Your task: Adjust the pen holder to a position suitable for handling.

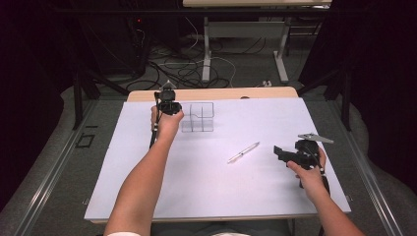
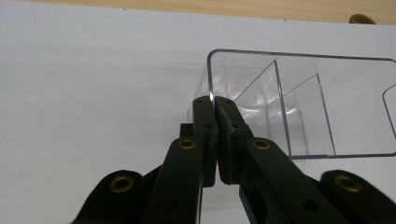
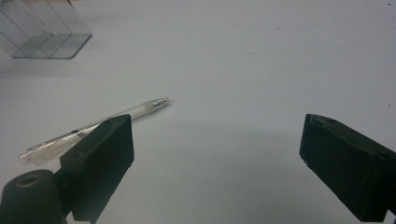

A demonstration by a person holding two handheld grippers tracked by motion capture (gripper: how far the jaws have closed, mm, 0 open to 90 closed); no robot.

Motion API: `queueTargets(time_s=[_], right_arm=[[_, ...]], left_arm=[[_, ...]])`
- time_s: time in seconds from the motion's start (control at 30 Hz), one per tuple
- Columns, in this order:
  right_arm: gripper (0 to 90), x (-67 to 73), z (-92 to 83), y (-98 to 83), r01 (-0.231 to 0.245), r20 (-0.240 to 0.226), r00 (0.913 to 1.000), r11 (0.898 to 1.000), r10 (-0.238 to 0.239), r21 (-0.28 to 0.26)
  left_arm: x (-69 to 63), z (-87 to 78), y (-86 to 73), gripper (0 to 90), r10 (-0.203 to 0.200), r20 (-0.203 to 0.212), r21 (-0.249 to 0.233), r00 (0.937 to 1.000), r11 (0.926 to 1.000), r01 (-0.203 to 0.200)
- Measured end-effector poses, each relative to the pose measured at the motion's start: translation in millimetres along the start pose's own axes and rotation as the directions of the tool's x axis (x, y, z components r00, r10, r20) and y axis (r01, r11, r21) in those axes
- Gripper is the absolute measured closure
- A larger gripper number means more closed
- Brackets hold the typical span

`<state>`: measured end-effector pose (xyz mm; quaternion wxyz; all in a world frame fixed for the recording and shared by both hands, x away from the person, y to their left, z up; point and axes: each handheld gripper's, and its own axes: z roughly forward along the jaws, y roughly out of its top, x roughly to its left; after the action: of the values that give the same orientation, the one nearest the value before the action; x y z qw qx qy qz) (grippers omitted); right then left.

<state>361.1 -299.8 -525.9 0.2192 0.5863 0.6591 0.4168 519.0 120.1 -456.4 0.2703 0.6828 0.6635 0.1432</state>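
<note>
A clear plastic organizer [image 1: 199, 118] with inner dividers stands at the back of the white table top [image 1: 206, 187]. My left gripper [image 1: 169, 105] is at its left end, held from above. In the left gripper view the black jaws of that gripper [image 2: 215, 105] are pressed together on the organizer's [image 2: 303, 93] thin near wall at a corner. A clear-and-white pen [image 1: 243, 152] lies loose near the middle of the table. My right gripper [image 1: 280, 152] hovers to the pen's right, open and holding nothing. In the right gripper view the pen [image 3: 140, 109] lies beside the left jaw of the open gripper [image 3: 217, 130], and the organizer [image 3: 42, 28] sits far off.
A wooden strip [image 1: 211, 93] runs along the table's far edge. Beyond it the floor holds tangled cables [image 1: 187, 69] and the legs of another desk [image 1: 206, 49]. Metal rails [image 1: 44, 182] flank the table on both sides.
</note>
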Motion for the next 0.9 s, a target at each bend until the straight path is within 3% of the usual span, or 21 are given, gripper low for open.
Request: queueTargets(time_s=[0.43, 0.9], right_arm=[[9.8, 2.1, 0.2, -1.0, 0.005, -0.004, 1.0, 1.0, -0.005, 0.002], [9.8, 4.6, -1.0, -1.2, 0.004, -0.003, 1.0, 1.0, -0.004, 0.002]], left_arm=[[12.9, -21.6, -24.7, 88.2, -0.008, 0.022, 0.001, 0.9997, 1.0, 0.008], [31.7, -42.0, -51.0, 87.6, -0.066, 0.075, 0.022, 0.995, 0.9977, 0.065]])
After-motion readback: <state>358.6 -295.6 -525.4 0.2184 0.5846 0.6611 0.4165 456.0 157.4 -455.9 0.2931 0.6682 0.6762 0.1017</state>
